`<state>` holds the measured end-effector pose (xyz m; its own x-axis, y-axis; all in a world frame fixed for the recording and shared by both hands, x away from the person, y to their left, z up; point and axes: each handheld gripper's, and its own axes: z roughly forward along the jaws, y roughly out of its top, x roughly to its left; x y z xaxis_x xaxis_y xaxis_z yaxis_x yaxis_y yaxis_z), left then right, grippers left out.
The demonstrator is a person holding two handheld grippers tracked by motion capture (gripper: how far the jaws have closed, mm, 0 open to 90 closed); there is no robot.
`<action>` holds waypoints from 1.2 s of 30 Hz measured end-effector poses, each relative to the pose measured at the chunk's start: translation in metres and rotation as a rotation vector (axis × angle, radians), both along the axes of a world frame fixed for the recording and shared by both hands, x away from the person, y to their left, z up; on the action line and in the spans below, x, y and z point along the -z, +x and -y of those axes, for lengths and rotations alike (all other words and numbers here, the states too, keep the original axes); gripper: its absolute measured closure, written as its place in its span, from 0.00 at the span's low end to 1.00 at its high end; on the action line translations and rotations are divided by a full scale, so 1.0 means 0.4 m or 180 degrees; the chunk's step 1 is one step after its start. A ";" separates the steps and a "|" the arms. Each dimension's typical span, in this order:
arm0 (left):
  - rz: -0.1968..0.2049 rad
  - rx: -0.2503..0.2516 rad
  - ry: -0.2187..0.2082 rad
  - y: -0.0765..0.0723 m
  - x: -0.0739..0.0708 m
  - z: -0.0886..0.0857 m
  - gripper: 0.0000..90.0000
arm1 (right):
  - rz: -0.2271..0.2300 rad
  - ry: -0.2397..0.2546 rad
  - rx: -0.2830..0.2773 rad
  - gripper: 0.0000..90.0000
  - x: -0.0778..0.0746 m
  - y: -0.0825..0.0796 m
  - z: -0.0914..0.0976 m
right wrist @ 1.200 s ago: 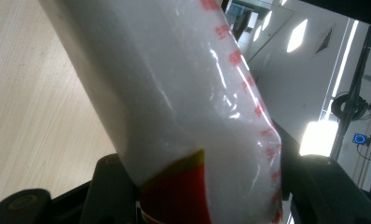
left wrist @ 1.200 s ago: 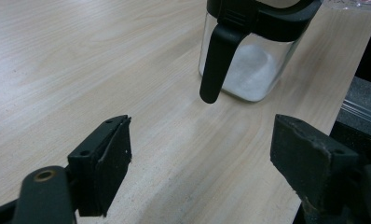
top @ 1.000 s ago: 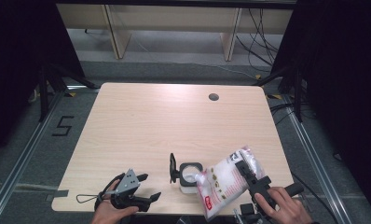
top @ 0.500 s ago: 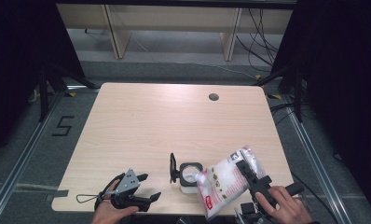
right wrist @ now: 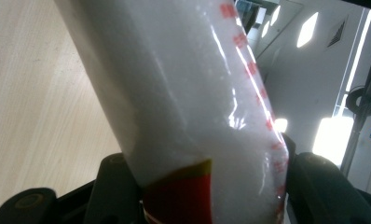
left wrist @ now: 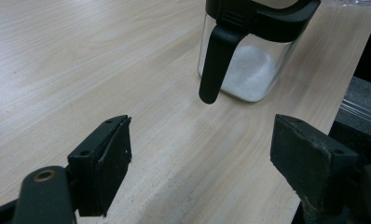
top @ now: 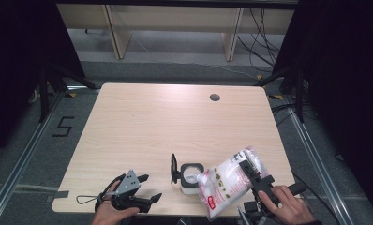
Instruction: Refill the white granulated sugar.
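Pouring step, as I judge it: bag (top: 227,183) into jar (top: 190,176).

Right gripper (top: 252,174): my jaws are clamped on the bag's lower end, one pad on each side, and they have just been closing a little further on it. Bag is soft clear plastic, glossy, packed with white grains, red print along one edge and a red and yellow patch near my pads. It bulges between the jaws.

Key relation: the bag's long axis runs from my right hand (top: 283,206) up and left, tilted, its far corner just over the jar's open mouth. The jar sits left of the right gripper, near the table's (top: 142,126) front edge, between my two hands.

Jar: square clear walls, black collar, black hinged lid (top: 174,168) standing open on its left side, a low heap of white grains at the bottom.

Left gripper (top: 138,190): jaws spread wide, nothing between them, resting low by the front edge. The jar lies ahead and to its right, apart from the pads.

Table: pale wood grain, matte.
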<state>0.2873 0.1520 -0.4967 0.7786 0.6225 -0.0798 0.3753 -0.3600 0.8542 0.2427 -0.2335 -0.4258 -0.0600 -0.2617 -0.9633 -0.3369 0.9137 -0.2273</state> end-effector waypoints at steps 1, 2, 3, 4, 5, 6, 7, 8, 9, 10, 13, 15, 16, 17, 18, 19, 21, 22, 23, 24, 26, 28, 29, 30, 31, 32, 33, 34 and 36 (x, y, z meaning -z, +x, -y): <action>0.0000 0.0000 0.0000 0.000 0.000 0.000 0.22 | 0.0045 -0.0036 -0.0076 0.59 -0.001 0.005 0.001; -0.0016 -0.0014 -0.0013 -0.001 0.000 0.001 0.22 | 0.0045 -0.0036 -0.0076 0.59 -0.001 0.005 0.001; -0.0022 -0.0016 -0.0012 -0.001 0.001 0.001 0.22 | -0.0022 -0.0006 -0.0009 0.60 0.007 0.008 0.006; -0.0023 -0.0011 0.0017 -0.001 0.000 0.000 0.22 | 0.0017 -0.0047 -0.0070 0.60 0.007 0.012 0.007; -0.0001 -0.0002 0.0007 0.000 0.000 0.000 0.22 | -0.0028 -0.0043 -0.0048 0.60 0.011 0.015 0.009; 0.0008 0.0000 0.0055 0.002 -0.001 -0.003 0.22 | -0.0021 -0.0116 -0.0054 0.60 0.010 0.018 0.011; -0.0003 -0.0006 -0.0001 0.000 0.000 0.000 0.22 | -0.0016 -0.0114 -0.0060 0.60 0.014 0.020 0.013; -0.0003 -0.0006 -0.0001 0.000 0.000 0.000 0.22 | -0.0038 -0.0143 -0.0060 0.61 0.015 0.023 0.013; -0.0003 0.0024 0.0013 0.002 0.001 -0.001 0.22 | -0.0079 -0.0062 0.0004 0.61 0.024 0.022 0.017; -0.0003 0.0024 0.0013 0.002 0.001 -0.001 0.22 | -0.0079 -0.0062 0.0004 0.61 0.024 0.022 0.017; -0.0032 -0.0015 -0.0024 -0.002 0.000 0.001 0.22 | -0.0090 -0.0092 0.0005 0.61 0.033 0.031 0.021; -0.0034 -0.0011 -0.0009 -0.002 0.000 0.001 0.22 | -0.0116 -0.0121 0.0013 0.61 0.034 0.033 0.022; -0.0045 -0.0004 -0.0005 -0.002 -0.001 0.001 0.22 | -0.0078 -0.0154 -0.0011 0.61 0.038 0.036 0.023; -0.0031 -0.0014 -0.0024 -0.001 0.000 0.002 0.22 | -0.0109 -0.0149 0.0034 0.61 0.045 0.037 0.024; -0.0031 -0.0014 -0.0024 -0.001 0.000 0.002 0.22 | -0.0097 -0.0140 0.0027 0.61 0.048 0.039 0.025; -0.0031 -0.0014 -0.0020 -0.001 0.001 0.002 0.22 | -0.0102 -0.0129 0.0025 0.61 0.051 0.041 0.026; -0.0029 -0.0016 -0.0018 -0.001 0.000 0.001 0.22 | -0.0159 -0.0101 0.0123 0.61 0.059 0.039 0.029; -0.0029 -0.0016 -0.0018 -0.001 0.000 0.001 0.22 | -0.0159 -0.0101 0.0123 0.61 0.059 0.039 0.029; 0.0006 0.0010 0.0064 0.002 -0.002 -0.003 0.22 | -0.0139 -0.0152 0.0104 0.61 0.063 0.044 0.029; -0.0024 -0.0003 0.0005 0.000 -0.001 0.000 0.22 | -0.0117 -0.0123 0.0133 0.61 0.068 0.043 0.030; -0.0026 -0.0001 0.0017 0.000 -0.001 0.000 0.22 | -0.0149 -0.0128 0.0145 0.61 0.070 0.044 0.030; -0.0024 0.0006 -0.0013 0.000 0.001 0.001 0.22 | -0.0123 -0.0169 0.0151 0.61 0.073 0.044 0.027; -0.0022 0.0002 -0.0006 0.000 0.001 0.000 0.22 | -0.0126 -0.0206 0.0132 0.61 0.075 0.046 0.025; -0.0023 0.0010 -0.0008 0.000 0.001 0.000 0.22 | -0.0113 -0.0227 0.0110 0.61 0.073 0.048 0.024; -0.0032 -0.0026 -0.0025 -0.001 0.000 0.002 0.22 | -0.0112 -0.0255 0.0117 0.61 0.073 0.048 0.025; -0.0024 -0.0008 -0.0011 0.000 0.000 0.000 0.22 | -0.0143 -0.0209 0.0166 0.61 0.077 0.046 0.027; -0.0024 0.0005 0.0009 0.001 -0.001 -0.001 0.22 | -0.0159 -0.0189 0.0184 0.61 0.079 0.046 0.028; -0.0003 0.0003 0.0048 0.001 -0.001 -0.003 0.22 | -0.0163 -0.0168 0.0172 0.61 0.081 0.047 0.028; -0.0017 -0.0001 -0.0004 -0.001 0.001 0.000 0.22 | -0.0171 -0.0159 0.0187 0.61 0.083 0.046 0.029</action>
<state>0.2871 0.1520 -0.4969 0.7780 0.6226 -0.0846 0.3800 -0.3589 0.8526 0.2612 -0.2451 -0.4591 -0.1279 -0.3039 -0.9441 -0.2961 0.9202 -0.2561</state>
